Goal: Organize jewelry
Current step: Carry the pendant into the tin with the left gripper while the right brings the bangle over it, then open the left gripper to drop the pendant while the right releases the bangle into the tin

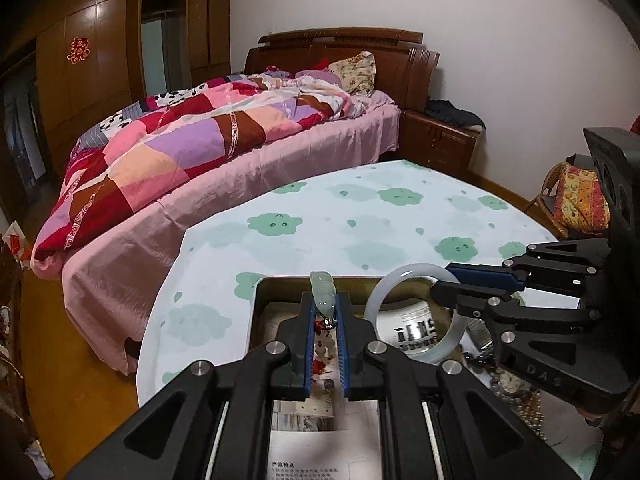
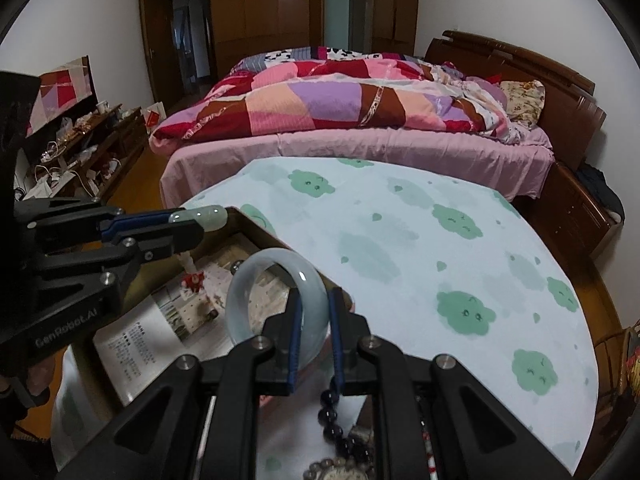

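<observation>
Over the open tin box (image 1: pixel 264 292), left tongs (image 1: pixel 325 312) clench a pale green carved jade pendant (image 1: pixel 323 294); right tongs (image 2: pixel 314 320) clench a translucent white jade bangle (image 2: pixel 244 300). Neither is stowed; dark beads (image 2: pixel 332 412) wait on the bench (image 2: pixel 440 248).

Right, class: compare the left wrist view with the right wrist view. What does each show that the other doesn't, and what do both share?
Only the left wrist view: the bedside cabinet beside the headboard, dark clothes piled on it.

Only the right wrist view: a cluttered low shelf by the far wall, and dark beads below the fingers.

Both: the left gripper shut on a pale green pendant, the right gripper shut on a white bangle, the open box, the cloud-print tablecloth and the bed.
</observation>
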`<state>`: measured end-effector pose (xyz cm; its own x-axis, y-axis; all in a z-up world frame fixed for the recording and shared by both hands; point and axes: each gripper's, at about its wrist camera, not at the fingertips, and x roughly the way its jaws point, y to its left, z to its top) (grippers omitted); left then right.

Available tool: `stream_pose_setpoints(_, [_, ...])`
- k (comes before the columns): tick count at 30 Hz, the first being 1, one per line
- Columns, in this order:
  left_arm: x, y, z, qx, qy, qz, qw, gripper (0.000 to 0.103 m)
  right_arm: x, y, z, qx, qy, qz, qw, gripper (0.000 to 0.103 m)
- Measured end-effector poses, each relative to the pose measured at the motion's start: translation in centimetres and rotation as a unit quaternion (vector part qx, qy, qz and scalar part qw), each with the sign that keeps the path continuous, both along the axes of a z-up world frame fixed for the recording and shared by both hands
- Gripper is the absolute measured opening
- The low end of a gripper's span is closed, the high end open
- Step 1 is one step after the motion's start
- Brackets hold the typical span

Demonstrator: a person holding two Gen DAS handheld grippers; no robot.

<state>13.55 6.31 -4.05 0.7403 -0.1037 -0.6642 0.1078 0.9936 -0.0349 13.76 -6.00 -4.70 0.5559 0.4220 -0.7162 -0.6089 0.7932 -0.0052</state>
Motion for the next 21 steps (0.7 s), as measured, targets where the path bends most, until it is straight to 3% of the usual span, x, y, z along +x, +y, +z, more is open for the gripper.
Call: stream_pose_setpoints(21, [2.4,-0.2,-1.9,0.029,0.056,-0.004,0.998,0.009,1.6,1.7,-2.2,-0.038,0.021,-0.002,0.999,0.015])
